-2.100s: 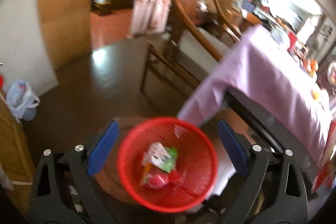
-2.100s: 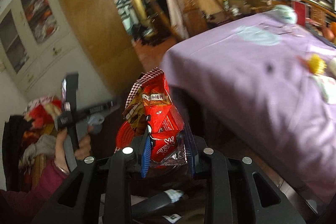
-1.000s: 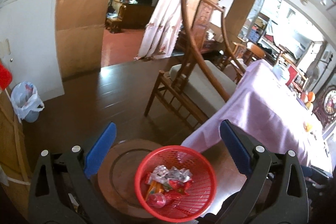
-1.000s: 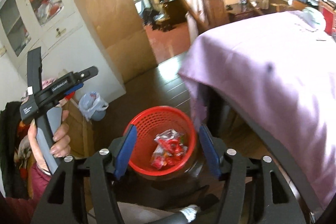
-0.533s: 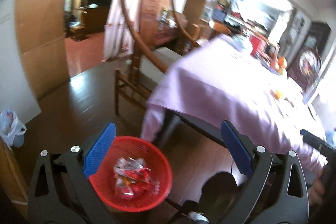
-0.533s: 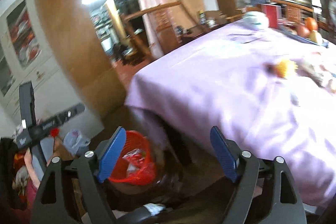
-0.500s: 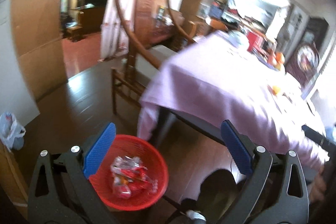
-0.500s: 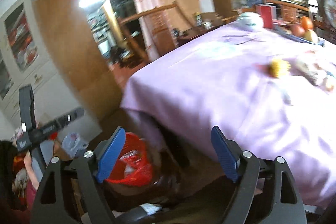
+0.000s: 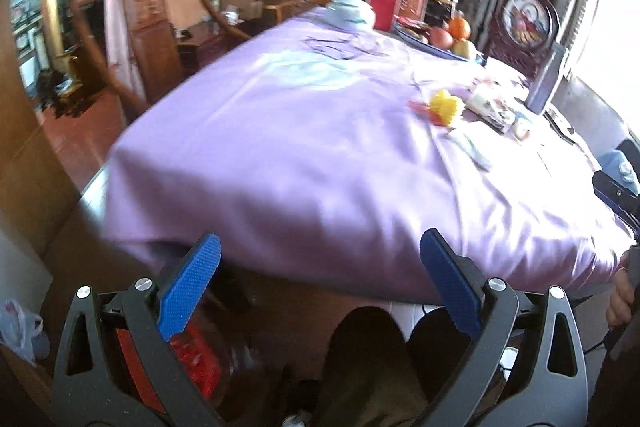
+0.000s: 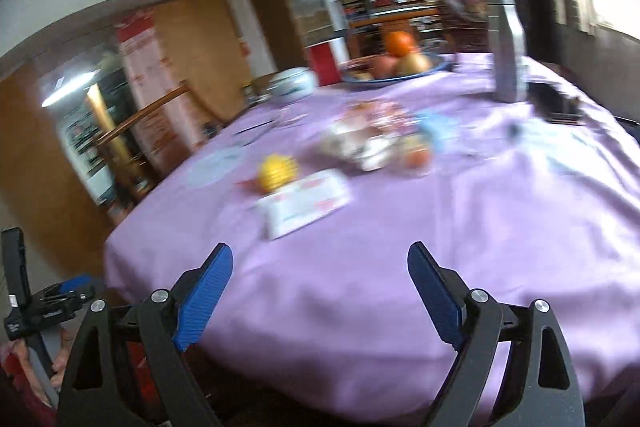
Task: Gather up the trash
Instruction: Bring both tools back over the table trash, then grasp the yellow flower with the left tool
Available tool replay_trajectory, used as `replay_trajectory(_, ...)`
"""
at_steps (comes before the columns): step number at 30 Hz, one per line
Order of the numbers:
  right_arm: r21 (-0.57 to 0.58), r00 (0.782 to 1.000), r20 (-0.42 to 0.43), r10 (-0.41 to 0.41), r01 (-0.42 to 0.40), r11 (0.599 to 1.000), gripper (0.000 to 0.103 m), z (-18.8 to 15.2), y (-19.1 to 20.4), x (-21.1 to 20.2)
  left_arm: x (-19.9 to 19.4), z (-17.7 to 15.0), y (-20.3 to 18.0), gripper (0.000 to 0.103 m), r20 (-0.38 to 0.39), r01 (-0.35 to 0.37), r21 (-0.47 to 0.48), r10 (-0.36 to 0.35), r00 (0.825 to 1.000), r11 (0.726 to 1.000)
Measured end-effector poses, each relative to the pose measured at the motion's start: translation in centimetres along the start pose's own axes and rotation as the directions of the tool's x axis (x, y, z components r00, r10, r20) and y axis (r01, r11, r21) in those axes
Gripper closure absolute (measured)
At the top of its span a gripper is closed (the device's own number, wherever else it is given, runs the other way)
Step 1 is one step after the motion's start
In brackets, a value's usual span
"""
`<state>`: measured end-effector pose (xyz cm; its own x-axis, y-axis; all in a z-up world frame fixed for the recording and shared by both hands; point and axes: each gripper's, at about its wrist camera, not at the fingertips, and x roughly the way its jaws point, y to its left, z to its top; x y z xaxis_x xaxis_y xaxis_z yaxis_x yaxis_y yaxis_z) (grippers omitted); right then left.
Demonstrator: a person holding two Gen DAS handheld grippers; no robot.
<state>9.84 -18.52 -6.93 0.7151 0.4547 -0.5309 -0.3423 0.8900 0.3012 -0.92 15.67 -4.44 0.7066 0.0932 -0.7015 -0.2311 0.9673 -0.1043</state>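
My left gripper [image 9: 320,259] is open and empty, held in front of the near edge of the purple-clothed table [image 9: 320,155]. The red trash basket [image 9: 192,359] with wrappers shows low left behind its left finger. My right gripper [image 10: 320,267] is open and empty above the table's near part. On the cloth lie a white and red wrapper [image 10: 306,205], a yellow crumpled piece [image 10: 278,167] and a pile of wrappers [image 10: 376,143]. The yellow piece [image 9: 446,105] and wrappers [image 9: 490,105] also show in the left wrist view.
A fruit bowl [image 10: 394,65], a white lidded dish [image 10: 294,83] and a grey upright stand [image 10: 508,51] are at the table's far side. A wooden chair [image 9: 120,39] stands left of the table. My knees [image 9: 372,359] are below the left gripper.
The right gripper let the red snack bag fall into the basket and opened. Both grippers swung up from the basket toward the table top.
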Motion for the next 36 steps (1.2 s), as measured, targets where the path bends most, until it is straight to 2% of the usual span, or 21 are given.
replay_trajectory(4, 0.008, 0.995, 0.023, -0.092, 0.092, 0.996, 0.015, 1.4, -3.5, 1.4, 3.5, 3.0, -3.0, 0.007, -0.036, 0.041, 0.017, -0.041, 0.999, 0.999)
replay_trajectory(9, 0.024, 0.99, 0.017, -0.137, 0.137, 0.99, 0.015, 2.9, -6.1, 3.4, 7.8, 6.9, -6.5, 0.007, -0.07, 0.109, 0.006, -0.109, 0.992, 0.994)
replay_trajectory(14, 0.028, 0.984, 0.02, -0.18, 0.179, 0.983, 0.013, 4.0, -7.6, 4.2, 11.6, 10.0, -10.2, 0.007, -0.083, 0.127, 0.036, -0.123, 0.989, 0.991)
replay_trajectory(19, 0.058, 0.985, 0.007, -0.171, 0.171, 0.984, 0.01, 4.7, -8.3, 5.2, 15.5, 12.0, -13.4, 0.007, -0.097, 0.094, 0.104, -0.084, 0.992, 0.99)
replay_trajectory(23, 0.071, 0.989, -0.018, -0.149, 0.15, 0.986, 0.01, 4.7, -8.5, 5.7, 18.1, 12.9, -14.5, 0.007, -0.126, 0.083, 0.126, -0.067, 0.99, 0.989)
replay_trajectory(27, 0.131, 0.993, -0.057, -0.1, 0.107, 0.986, 0.01, 4.7, -9.6, 6.2, 19.0, 13.8, -14.4, 0.01, -0.121, 0.111, 0.103, -0.098, 0.988, 0.988)
replay_trajectory(31, 0.23, 0.997, -0.078, -0.028, 0.045, 0.972, 0.01, 4.7, -11.3, 6.6, 19.9, 13.8, -14.2, 0.031, -0.171, 0.166, 0.084, -0.15, 0.974, 0.982)
replay_trajectory(34, 0.31, 0.996, -0.091, 0.003, 0.026, 0.95, 0.01, 4.4, -12.6, 7.0, 20.2, 13.6, -14.7, 0.036, -0.19, 0.179, 0.106, -0.156, 0.969, 0.978)
replay_trajectory(36, 0.319, 0.996, -0.091, 0.001, 0.028, 0.947, 0.01, 4.4, -12.7, 7.0, 20.4, 13.5, -15.2, 0.04, -0.207, 0.186, 0.125, -0.158, 0.966, 0.974)
